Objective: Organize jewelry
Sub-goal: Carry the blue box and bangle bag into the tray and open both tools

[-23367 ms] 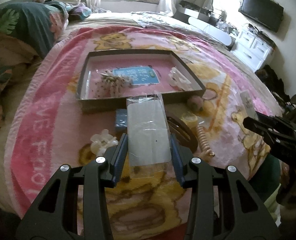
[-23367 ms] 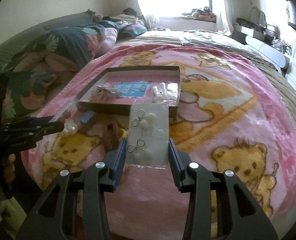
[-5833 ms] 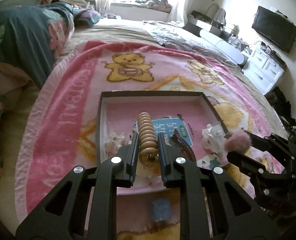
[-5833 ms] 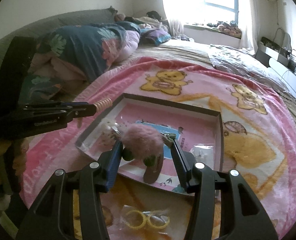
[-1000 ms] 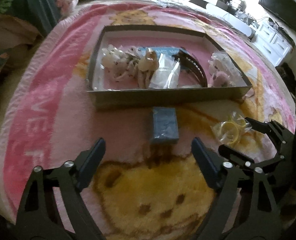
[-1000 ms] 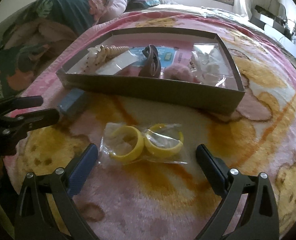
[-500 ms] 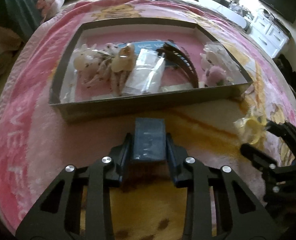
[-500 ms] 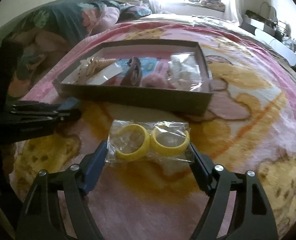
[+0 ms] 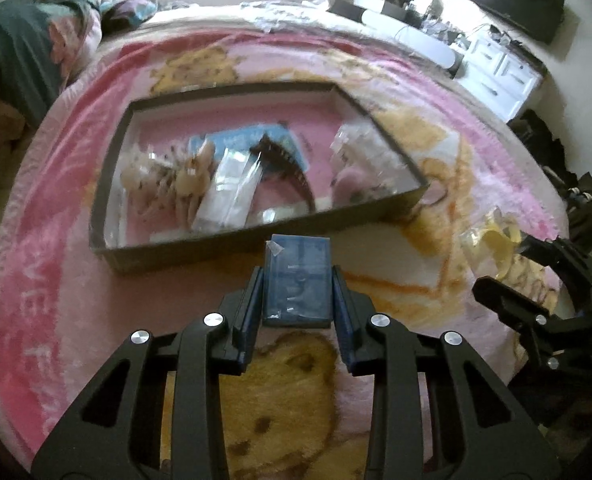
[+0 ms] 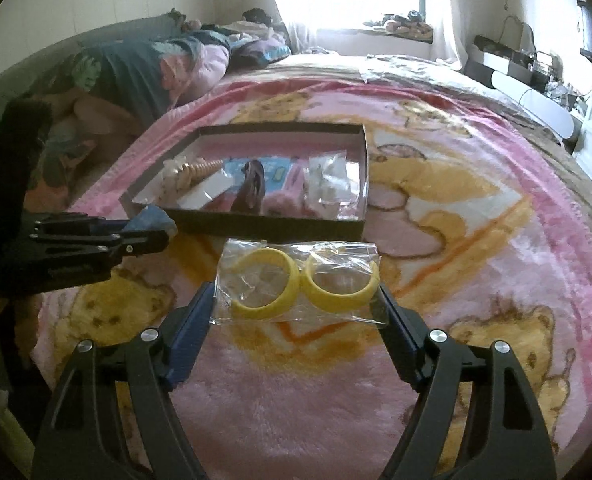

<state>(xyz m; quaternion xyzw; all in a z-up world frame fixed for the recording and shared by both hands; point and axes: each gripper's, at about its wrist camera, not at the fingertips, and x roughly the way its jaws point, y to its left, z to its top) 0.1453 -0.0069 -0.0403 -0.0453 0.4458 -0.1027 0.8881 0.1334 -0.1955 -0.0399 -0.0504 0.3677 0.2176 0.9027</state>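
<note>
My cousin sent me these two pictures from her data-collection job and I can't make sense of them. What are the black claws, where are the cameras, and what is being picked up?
No robot here: a person holds a two-finger grabber in each hand, and each carries a wide-angle camera that looks along its fingers. So one picture comes from the left hand, the other from the right.

Both look down at a pink teddy-bear blanket on a bed. On it stands a shallow dark tray holding hair clips and small clear packets.

The left gripper is closed on a small blue box. The right gripper is closed on a clear bag with two yellow rings inside. Each picture also shows the other grabber at its edge.
</note>
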